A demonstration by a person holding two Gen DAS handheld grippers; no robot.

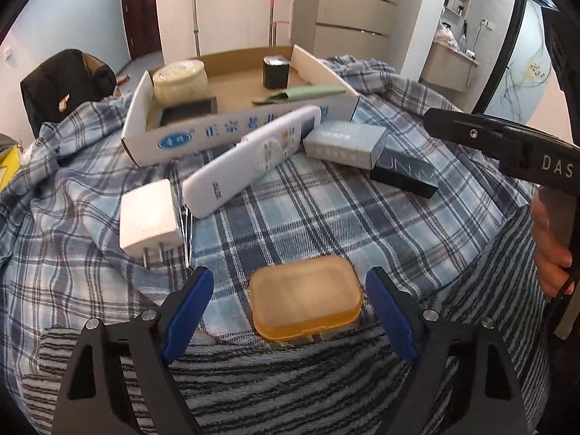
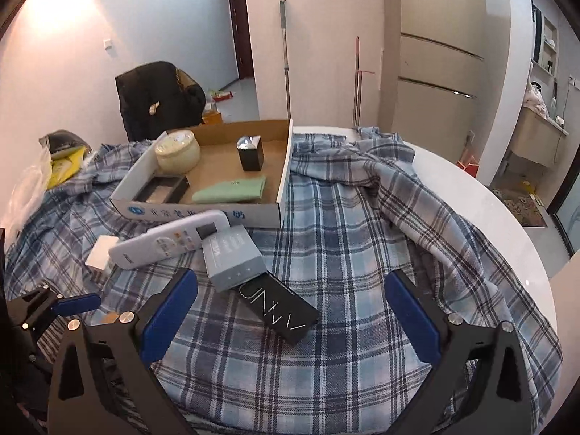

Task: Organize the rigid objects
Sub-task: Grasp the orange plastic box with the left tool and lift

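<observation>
An orange translucent case (image 1: 306, 297) lies on the plaid cloth between the blue pads of my left gripper (image 1: 290, 277). The jaws stand open, with a gap on each side of the case. Beyond it lie a white plug adapter (image 1: 150, 219), a white remote (image 1: 250, 159), a grey box (image 1: 344, 143) and a black box (image 1: 406, 175). My right gripper (image 2: 291, 286) is open and hovers over the black box (image 2: 279, 308), beside the grey box (image 2: 233, 257) and the remote (image 2: 166, 243). Nothing is between its pads.
A cardboard tray (image 1: 224, 130) behind the remote holds a cream round tin (image 1: 179, 81), a small black box (image 1: 275, 70), a green pouch (image 1: 301, 94) and a dark frame (image 1: 188, 110). The white round table's edge (image 2: 507, 224) curves at the right. A black bag (image 2: 159, 98) sits behind.
</observation>
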